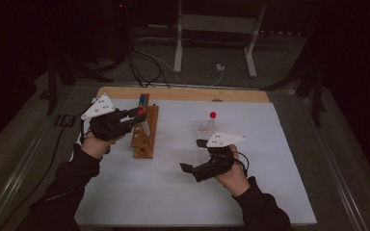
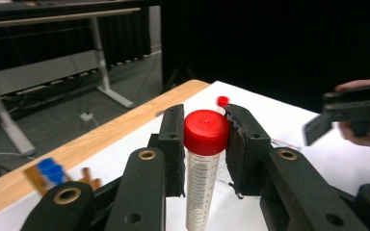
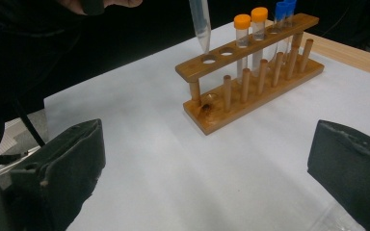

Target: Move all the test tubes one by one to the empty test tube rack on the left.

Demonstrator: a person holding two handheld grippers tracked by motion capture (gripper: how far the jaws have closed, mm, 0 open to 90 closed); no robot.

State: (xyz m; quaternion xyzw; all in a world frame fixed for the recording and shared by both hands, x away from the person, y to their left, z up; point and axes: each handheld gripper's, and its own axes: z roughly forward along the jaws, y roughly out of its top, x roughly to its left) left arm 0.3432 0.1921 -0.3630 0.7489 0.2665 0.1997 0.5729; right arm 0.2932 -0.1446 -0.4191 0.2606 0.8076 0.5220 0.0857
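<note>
Left hand-held gripper (image 2: pixel 204 144) squeezes red-cap tube (image 2: pixel 203 163), tube upright, tip right above end hole of wooden rack (image 3: pixel 250 77), upper middle of frame. Right hand-held gripper (image 3: pixel 207 173) wide open, holds nothing.

My left gripper (image 1: pixel 137 114) is raised and reaches to the right, its pads (image 2: pixel 173 144) clamped tight. My right gripper (image 1: pixel 192 155) sits low, pointing left, with both jaws spread wide apart. Both my forearms are in dark sleeves.
</note>
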